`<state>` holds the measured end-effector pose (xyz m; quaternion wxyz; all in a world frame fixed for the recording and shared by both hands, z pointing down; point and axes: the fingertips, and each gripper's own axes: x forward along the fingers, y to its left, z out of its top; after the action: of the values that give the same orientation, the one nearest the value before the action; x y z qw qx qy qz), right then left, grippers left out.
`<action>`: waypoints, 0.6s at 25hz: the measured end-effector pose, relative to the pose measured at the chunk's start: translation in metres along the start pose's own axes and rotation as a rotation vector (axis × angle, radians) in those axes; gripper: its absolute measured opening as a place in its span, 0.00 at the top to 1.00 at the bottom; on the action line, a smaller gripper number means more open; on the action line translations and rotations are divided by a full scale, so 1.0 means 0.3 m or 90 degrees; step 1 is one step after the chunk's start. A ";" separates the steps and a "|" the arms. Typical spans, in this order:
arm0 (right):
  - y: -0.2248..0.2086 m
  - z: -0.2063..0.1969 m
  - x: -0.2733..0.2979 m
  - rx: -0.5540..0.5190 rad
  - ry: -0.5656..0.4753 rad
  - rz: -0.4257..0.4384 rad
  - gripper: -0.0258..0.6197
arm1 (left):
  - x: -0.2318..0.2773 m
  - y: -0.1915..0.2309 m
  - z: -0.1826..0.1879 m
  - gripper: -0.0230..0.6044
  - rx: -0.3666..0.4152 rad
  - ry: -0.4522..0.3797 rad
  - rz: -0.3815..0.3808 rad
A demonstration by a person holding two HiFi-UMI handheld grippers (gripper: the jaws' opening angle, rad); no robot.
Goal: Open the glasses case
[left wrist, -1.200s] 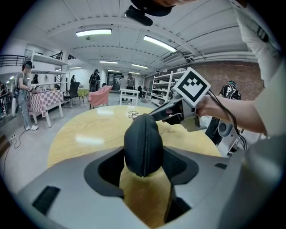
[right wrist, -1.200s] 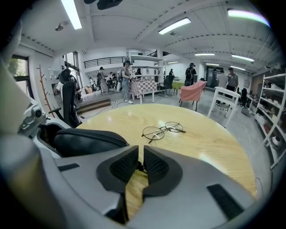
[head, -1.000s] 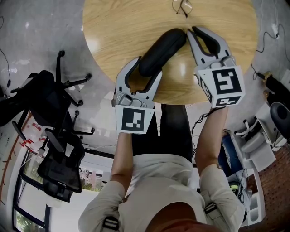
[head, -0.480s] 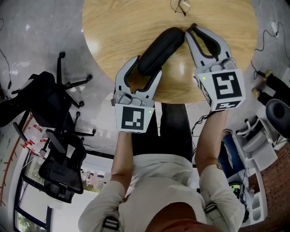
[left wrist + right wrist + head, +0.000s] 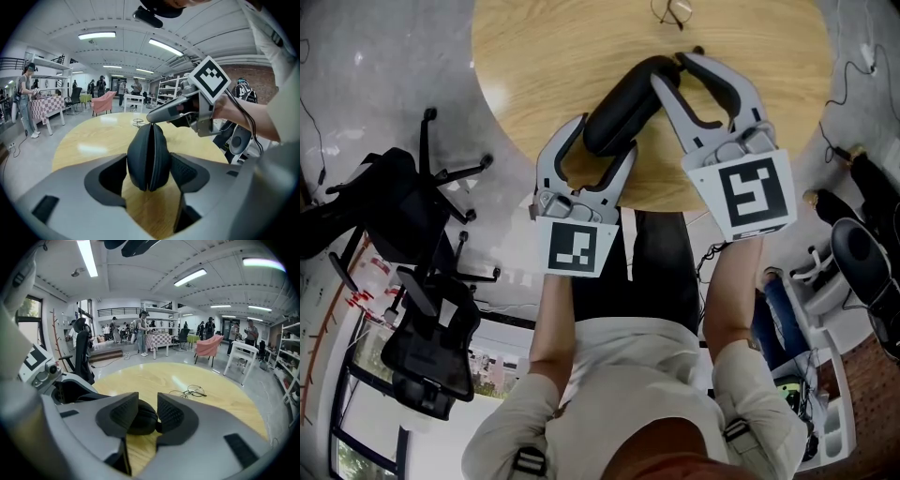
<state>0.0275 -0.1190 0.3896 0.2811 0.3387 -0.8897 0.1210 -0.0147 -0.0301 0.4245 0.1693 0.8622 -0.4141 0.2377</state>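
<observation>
Round wooden table (image 5: 534, 75) on a grey floor, black chairs (image 5: 412, 216) off to your left.

Case (image 5: 623, 108): black, seam closed. It lies slantwise from the table's near edge toward its middle, stood on its long side.

Your left gripper (image 5: 606, 136) has the near end. The case sits between the jaws with a pad touching each side. These jaws have just been easing a little wider.

Your right gripper (image 5: 678, 67) is at the far end. Its jaws have just been opening and now stand spread. The case's tip shows low in the gap, and neither pad presses on it.

Glasses (image 5: 675, 13) lie at the far edge, apart from the case.
</observation>
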 end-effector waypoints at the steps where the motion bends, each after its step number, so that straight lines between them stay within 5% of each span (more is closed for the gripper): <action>1: 0.006 -0.002 0.003 -0.003 0.002 0.003 0.73 | -0.005 -0.002 0.004 0.49 0.002 0.000 -0.003; 15: 0.018 -0.015 0.014 -0.003 -0.005 0.019 0.74 | -0.063 0.082 0.148 0.49 0.051 -0.029 0.035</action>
<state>0.0231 -0.1154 0.3956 0.2764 0.3253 -0.8960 0.1221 -0.0325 -0.0547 0.3796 0.1189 0.8618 -0.4312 0.2391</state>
